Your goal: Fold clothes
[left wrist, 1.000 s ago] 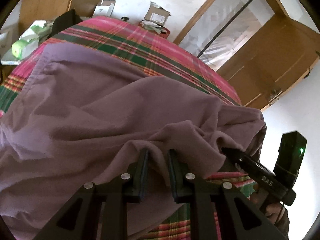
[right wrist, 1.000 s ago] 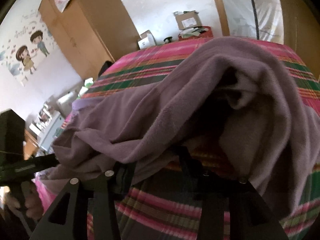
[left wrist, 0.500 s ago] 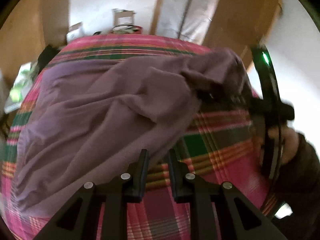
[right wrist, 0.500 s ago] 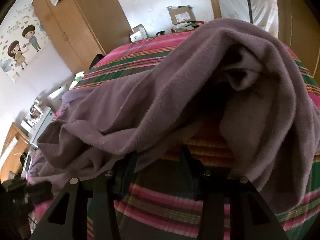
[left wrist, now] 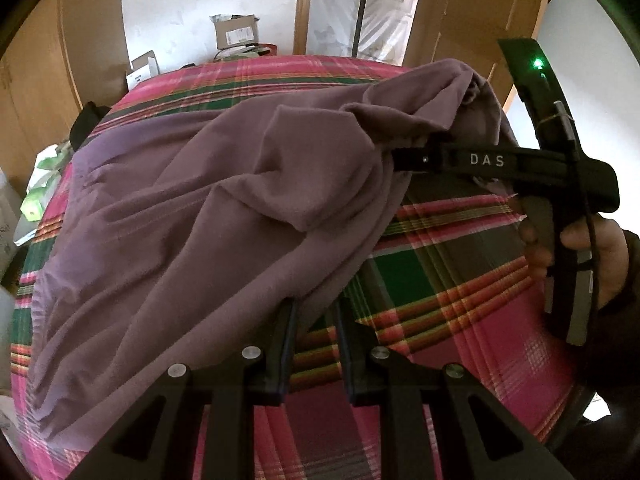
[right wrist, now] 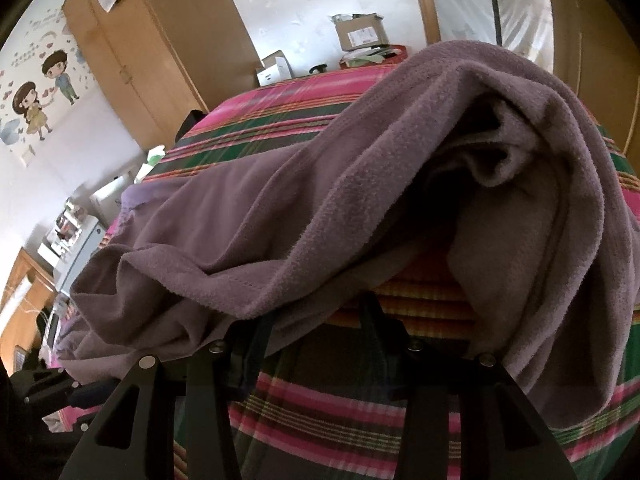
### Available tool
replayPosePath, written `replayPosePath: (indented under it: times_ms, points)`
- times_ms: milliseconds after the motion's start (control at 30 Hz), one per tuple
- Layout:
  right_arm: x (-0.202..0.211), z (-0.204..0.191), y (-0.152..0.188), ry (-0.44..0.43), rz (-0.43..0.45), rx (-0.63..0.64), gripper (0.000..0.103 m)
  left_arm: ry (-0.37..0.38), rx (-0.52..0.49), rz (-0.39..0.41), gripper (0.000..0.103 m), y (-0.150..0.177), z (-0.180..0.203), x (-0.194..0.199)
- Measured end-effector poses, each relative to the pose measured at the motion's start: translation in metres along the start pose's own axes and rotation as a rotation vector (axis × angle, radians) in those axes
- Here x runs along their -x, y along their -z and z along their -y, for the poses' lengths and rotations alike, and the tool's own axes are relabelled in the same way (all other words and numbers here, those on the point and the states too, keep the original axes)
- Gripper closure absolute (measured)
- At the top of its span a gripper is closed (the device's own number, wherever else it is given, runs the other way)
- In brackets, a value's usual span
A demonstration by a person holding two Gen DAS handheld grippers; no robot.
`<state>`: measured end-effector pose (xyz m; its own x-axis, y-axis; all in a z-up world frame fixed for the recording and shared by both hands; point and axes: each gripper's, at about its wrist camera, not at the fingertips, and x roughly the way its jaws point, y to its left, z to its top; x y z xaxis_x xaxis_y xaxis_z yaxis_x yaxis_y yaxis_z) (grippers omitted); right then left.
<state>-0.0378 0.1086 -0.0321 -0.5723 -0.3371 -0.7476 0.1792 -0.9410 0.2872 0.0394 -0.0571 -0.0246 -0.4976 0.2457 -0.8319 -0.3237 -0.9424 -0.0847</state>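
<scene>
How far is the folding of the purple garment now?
Early stage. The purple garment lies bunched on the plaid bedspread, no neat fold visible. Left gripper pinches its near edge; right gripper lifts another part. Still left: laying it over, flattening, further folds.

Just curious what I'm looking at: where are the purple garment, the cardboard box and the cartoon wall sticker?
purple garment [left wrist: 200, 216]: left wrist view, its broad middle.
cardboard box [right wrist: 360, 32]: right wrist view, its front face.
cartoon wall sticker [right wrist: 30, 110]: right wrist view, the girl figure.
</scene>
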Motion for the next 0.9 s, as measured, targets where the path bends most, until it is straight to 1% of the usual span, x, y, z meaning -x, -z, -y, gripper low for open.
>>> replayPosePath:
  times_ms: [367,533,600,633,667,700,767,800,867,900]
  points:
    - [-0.002,-0.002,-0.001,0.004,0.0,0.01,0.057,-0.108,-0.124,-0.005,0.084,-0.006,0.014,-0.013]
    - [-0.002,-0.002,-0.002,0.005,0.001,0.006,0.057,-0.127,-0.138,0.0,0.084,-0.007,0.02,-0.014]
    - [-0.002,-0.003,-0.002,0.009,0.001,0.008,0.057,-0.11,-0.129,0.004,0.085,-0.006,0.018,-0.014]
    - [-0.002,-0.004,-0.002,0.011,0.001,0.011,0.057,-0.099,-0.122,0.006,0.09,-0.006,0.017,-0.013]
    - [-0.002,-0.004,-0.002,0.013,0.001,0.014,0.057,-0.088,-0.113,0.012,0.096,-0.005,0.016,-0.011]
    - [-0.001,-0.005,-0.001,0.016,0.0,0.016,0.059,-0.072,-0.106,0.023,0.097,-0.004,0.015,-0.009]
    - [-0.002,-0.007,-0.001,0.011,-0.006,0.023,0.069,-0.065,-0.104,0.055,0.098,-0.002,0.016,-0.003]
    - [-0.002,-0.007,-0.001,0.012,-0.009,0.027,0.079,-0.063,-0.105,0.07,0.098,0.0,0.016,0.0]
    - [-0.001,-0.009,0.0,0.013,-0.009,0.034,0.081,-0.047,-0.097,0.091,0.099,0.0,0.015,0.006]
    - [-0.001,-0.01,0.0,0.014,-0.008,0.037,0.086,-0.037,-0.09,0.098,0.099,0.0,0.014,0.009]
